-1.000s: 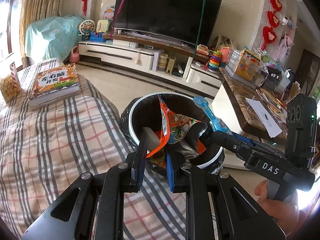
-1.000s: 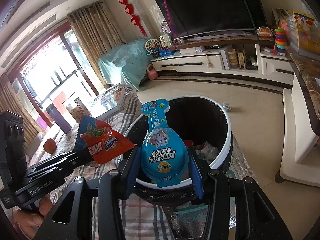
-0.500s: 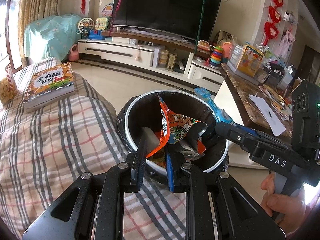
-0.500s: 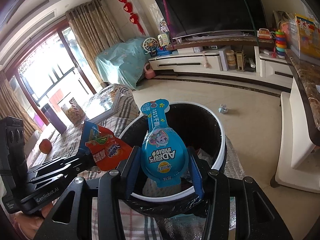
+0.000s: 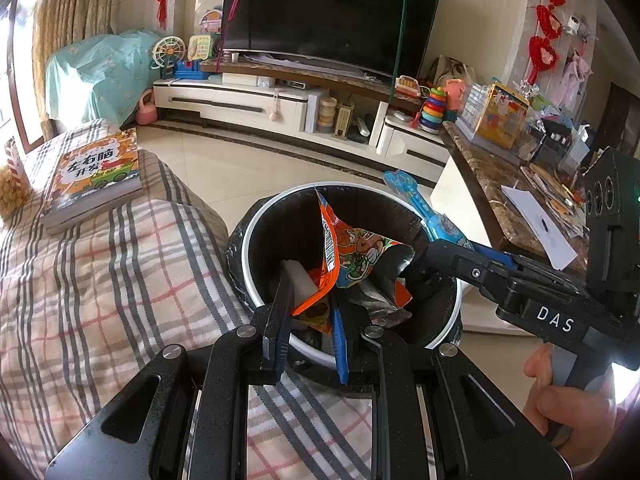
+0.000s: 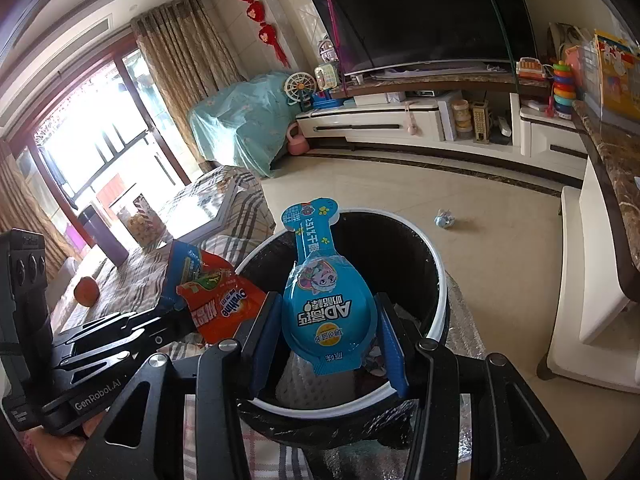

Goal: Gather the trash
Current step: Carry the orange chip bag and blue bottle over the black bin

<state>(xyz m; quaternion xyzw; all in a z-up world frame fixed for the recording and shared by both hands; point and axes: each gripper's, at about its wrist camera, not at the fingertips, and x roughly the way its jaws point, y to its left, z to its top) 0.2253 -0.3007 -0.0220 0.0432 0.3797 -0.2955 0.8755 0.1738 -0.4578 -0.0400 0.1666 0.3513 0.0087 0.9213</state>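
Note:
A black trash bin with a white rim (image 5: 256,236) (image 6: 438,280) stands beside the checked cloth. My left gripper (image 5: 310,308) is shut on an orange snack wrapper (image 5: 356,256), held over the bin's near edge; the wrapper also shows in the right wrist view (image 6: 224,304). My right gripper (image 6: 330,324) is shut on a blue spoon-shaped snack pack (image 6: 326,304), held above the bin's mouth; the pack shows in the left wrist view (image 5: 424,216). Several pieces of trash lie inside the bin.
A checked cloth (image 5: 100,280) covers the surface at left, with a children's book (image 5: 96,176) on it. An orange (image 6: 86,291) and a popcorn cup (image 6: 138,222) sit further back. A crumpled wrapper (image 6: 445,219) lies on the floor. A marble counter (image 5: 492,184) stands right.
Both grippers have drawn back and up a little from the bin, each keeping its wrapper. The bin looks slightly further away.

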